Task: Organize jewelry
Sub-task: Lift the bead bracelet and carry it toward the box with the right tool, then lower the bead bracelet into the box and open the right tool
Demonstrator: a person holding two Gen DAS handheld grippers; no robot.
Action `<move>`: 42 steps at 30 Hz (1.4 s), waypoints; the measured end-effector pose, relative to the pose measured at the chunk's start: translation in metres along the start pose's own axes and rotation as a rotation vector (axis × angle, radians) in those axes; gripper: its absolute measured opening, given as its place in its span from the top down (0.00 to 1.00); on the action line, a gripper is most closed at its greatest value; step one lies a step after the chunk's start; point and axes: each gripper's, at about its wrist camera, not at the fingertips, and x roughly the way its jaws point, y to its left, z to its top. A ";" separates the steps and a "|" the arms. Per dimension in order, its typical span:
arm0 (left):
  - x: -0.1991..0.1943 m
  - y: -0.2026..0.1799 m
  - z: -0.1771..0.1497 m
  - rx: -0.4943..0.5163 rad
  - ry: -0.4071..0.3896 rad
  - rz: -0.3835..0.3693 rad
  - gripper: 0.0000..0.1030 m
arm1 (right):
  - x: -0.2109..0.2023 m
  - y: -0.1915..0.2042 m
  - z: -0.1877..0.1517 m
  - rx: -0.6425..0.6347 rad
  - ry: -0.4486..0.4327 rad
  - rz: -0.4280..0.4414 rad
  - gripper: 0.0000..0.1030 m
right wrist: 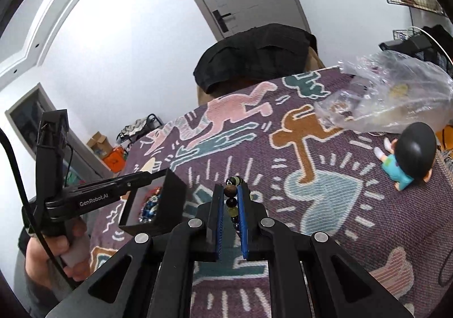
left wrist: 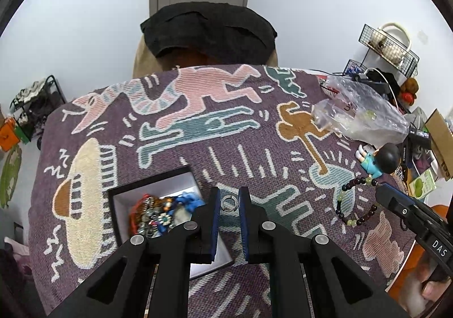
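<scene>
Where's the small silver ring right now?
In the left wrist view the silver ring sits between the open left tongs, on the patterned cloth just right of the black jewelry box.

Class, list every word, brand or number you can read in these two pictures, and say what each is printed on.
"DAS": white letters on the right hand-held gripper, seen from the left wrist.
"GenRobot.AI": on the black left hand-held gripper, seen from the right wrist.
Print on the green packet: too small to read.
</scene>
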 end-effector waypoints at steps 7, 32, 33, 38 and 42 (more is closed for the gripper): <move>-0.003 0.024 -0.009 -0.037 -0.001 -0.002 0.87 | 0.009 0.027 0.002 -0.044 0.011 0.013 0.90; -0.054 0.126 -0.038 -0.250 -0.098 -0.026 0.43 | 0.054 0.146 0.021 -0.183 0.047 0.126 0.90; -0.056 0.129 -0.039 -0.252 -0.104 -0.020 0.43 | 0.056 0.150 0.021 -0.189 0.051 0.127 0.90; -0.068 0.143 -0.046 -0.267 -0.140 0.008 0.30 | 0.070 0.164 0.021 -0.206 0.075 0.133 0.90; -0.077 0.152 -0.050 -0.280 -0.176 0.022 0.21 | 0.086 0.172 0.016 -0.227 0.114 0.121 0.90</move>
